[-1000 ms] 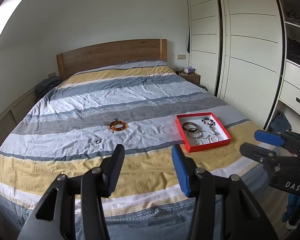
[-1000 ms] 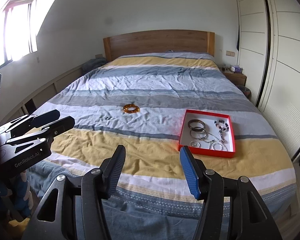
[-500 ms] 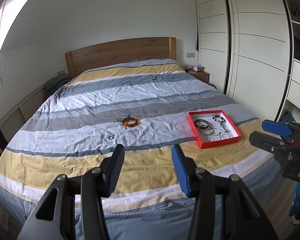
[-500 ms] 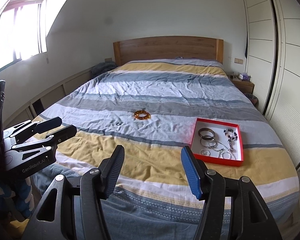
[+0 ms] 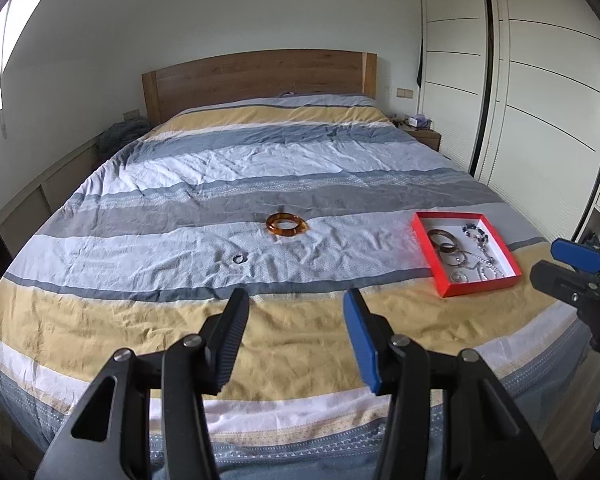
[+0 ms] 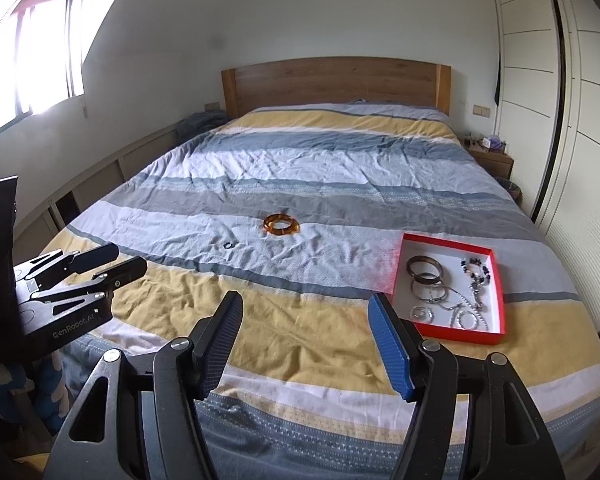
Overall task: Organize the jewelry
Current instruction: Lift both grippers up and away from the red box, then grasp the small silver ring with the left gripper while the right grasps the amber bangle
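An amber bangle lies on the striped bed near its middle. A small dark ring lies just in front of it to the left. A red tray on the right side of the bed holds several bangles, rings and a beaded chain. My left gripper is open and empty above the bed's foot, well short of the ring. My right gripper is open and empty, also above the foot, left of the tray.
The wooden headboard is at the far end. White wardrobe doors line the right wall, with a nightstand beside them. A low shelf and a window run along the left wall.
Both grippers have drawn back and turned a little, so the bed, bangle and tray sit farther off and more centred. The jaws stay open. No jewelry has moved.
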`<state>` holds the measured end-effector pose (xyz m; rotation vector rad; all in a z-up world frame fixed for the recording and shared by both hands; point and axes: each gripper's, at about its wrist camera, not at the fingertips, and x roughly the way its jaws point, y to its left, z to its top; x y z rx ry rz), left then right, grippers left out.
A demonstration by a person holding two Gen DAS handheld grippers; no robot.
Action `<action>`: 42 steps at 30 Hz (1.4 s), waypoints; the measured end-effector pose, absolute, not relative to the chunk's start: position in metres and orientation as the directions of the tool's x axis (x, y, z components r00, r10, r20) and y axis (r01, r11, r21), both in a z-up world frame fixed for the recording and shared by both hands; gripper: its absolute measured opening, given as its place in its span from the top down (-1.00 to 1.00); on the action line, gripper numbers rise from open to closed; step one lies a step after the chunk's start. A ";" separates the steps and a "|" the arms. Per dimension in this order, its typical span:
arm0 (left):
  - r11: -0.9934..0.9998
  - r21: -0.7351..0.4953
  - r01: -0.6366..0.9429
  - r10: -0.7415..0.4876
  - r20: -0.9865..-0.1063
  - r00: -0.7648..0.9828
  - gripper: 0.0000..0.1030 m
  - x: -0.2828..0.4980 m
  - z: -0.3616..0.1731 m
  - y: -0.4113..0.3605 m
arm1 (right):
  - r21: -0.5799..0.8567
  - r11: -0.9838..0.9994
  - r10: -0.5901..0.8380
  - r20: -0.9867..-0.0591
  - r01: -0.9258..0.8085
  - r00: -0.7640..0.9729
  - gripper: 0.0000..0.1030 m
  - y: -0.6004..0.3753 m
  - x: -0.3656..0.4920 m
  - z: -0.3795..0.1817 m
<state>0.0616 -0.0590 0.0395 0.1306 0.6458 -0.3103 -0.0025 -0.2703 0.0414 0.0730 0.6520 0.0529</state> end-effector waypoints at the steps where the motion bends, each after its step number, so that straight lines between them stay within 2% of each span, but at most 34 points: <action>1: 0.947 0.021 0.319 -0.240 -0.614 0.752 0.09 0.069 0.036 -0.056 | 0.081 0.996 0.074 -0.612 -0.030 0.787 -0.25 -0.268 0.005 0.038; 16: 0.985 -0.027 0.170 -0.142 -0.686 0.714 0.09 0.197 -0.037 0.014 | 0.103 0.991 0.135 -0.712 -0.087 0.689 -0.25 -0.249 0.114 -0.026; 29: 0.983 -0.062 0.176 -0.167 -0.713 0.681 0.09 0.274 -0.084 -0.001 | 0.159 0.983 0.182 -0.732 -0.095 0.657 -0.25 -0.259 0.208 -0.078; 42: 0.986 -0.055 0.158 -0.147 -0.735 0.662 0.09 0.325 -0.117 0.003 | 0.206 0.972 0.228 -0.728 -0.110 0.646 -0.04 -0.257 0.303 -0.121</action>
